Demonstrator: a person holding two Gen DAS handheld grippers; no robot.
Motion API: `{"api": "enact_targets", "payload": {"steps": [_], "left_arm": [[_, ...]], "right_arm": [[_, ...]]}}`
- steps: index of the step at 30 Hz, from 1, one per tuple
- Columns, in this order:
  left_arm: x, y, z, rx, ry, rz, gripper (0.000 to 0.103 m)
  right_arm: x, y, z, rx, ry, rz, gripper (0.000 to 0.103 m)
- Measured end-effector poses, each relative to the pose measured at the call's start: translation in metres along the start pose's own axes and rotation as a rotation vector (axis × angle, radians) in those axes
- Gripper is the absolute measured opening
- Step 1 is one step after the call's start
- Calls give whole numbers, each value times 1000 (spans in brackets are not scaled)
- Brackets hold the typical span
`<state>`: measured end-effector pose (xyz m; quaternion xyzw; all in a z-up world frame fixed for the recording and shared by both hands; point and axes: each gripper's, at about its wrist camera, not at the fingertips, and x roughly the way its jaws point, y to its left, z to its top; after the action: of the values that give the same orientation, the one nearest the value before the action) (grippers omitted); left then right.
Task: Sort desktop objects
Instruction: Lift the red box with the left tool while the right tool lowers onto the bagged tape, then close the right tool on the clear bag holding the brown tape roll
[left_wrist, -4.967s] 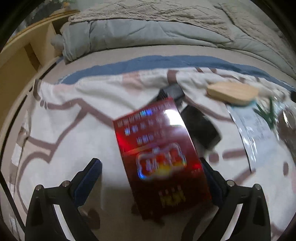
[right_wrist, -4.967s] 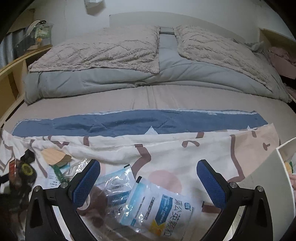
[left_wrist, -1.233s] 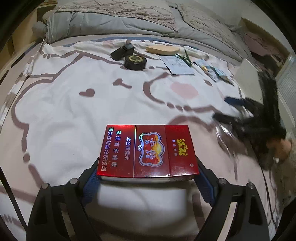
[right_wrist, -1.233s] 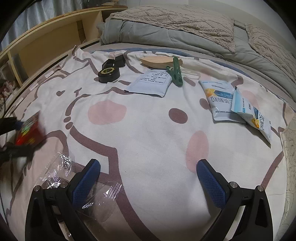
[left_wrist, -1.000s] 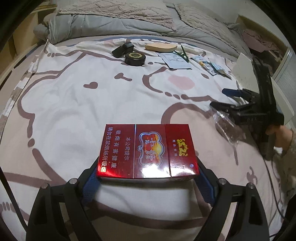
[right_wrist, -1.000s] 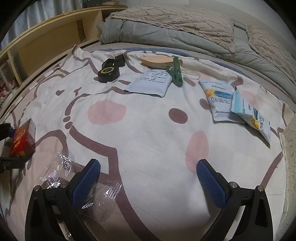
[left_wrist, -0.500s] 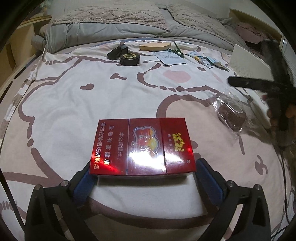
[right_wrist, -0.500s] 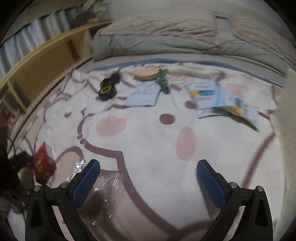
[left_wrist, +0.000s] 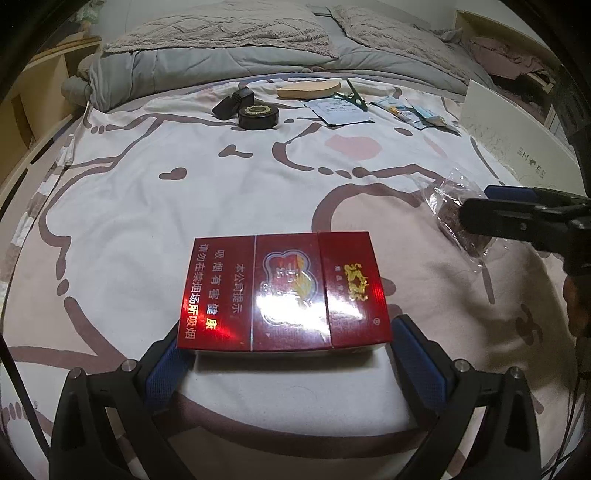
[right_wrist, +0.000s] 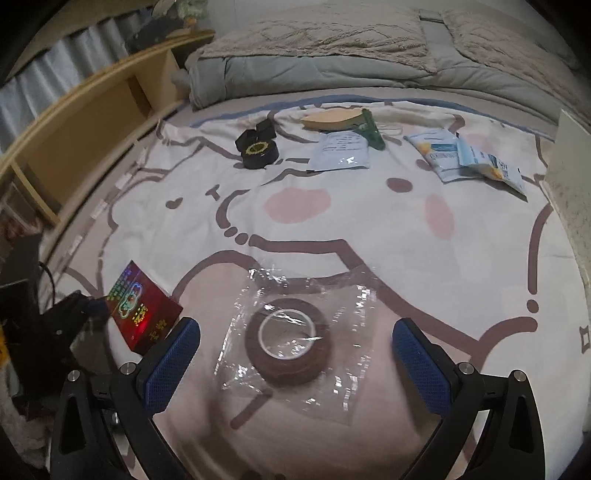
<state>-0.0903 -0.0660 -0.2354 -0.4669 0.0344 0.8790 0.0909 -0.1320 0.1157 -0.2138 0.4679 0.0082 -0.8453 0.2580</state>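
Observation:
A red cigarette box lies flat on the cartoon-print blanket. My left gripper is open around its near edge, its blue pads just off the box's corners. From the right wrist view the box sits beside the left gripper. A brown tape roll in a clear plastic bag lies between the open fingers of my right gripper. The pads stand well clear of the roll. Seen from the left, the right gripper hangs at the bag.
At the far side of the blanket lie a black round tin, a small black box, a wooden piece, a green clip, a white sachet and blue-white packets. A white shoe box stands right, a wooden shelf left.
The left jaws have widened off the red box, which now rests on the blanket. My right gripper has swung over the bagged tape roll, which now lies between its fingers.

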Motion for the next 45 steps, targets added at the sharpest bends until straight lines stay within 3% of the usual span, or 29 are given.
{"api": "enact_targets", "payload": {"steps": [3,11,23,24,31,41,44,45], "left_arm": [[0,0,0,1,1,1,103],[1,0,0,-3,5,-2,103],[1,2,6,-25,18,-7,103],[1,1,7,-28,19,-6,103],[2,3,10,-46,25,-11,103],[0,16,19,-137,13,-62,103],[-2,21,19,-170,-4,-79,98],[-3,22,19,-177,-12,-72,92]], "right_arm": [[4,8,-1,11,12,8,103],[23,19,-5,-39,50,-160,103],[22,1,-4,74,54,-144,103],[22,1,-4,70,51,-148,101],[16,0,-4,51,11,-122,58],[16,-1,-7,25,-15,-83,51],[16,-2,-8,25,-21,-77,51],[16,-2,-8,27,-21,-75,51]]}}
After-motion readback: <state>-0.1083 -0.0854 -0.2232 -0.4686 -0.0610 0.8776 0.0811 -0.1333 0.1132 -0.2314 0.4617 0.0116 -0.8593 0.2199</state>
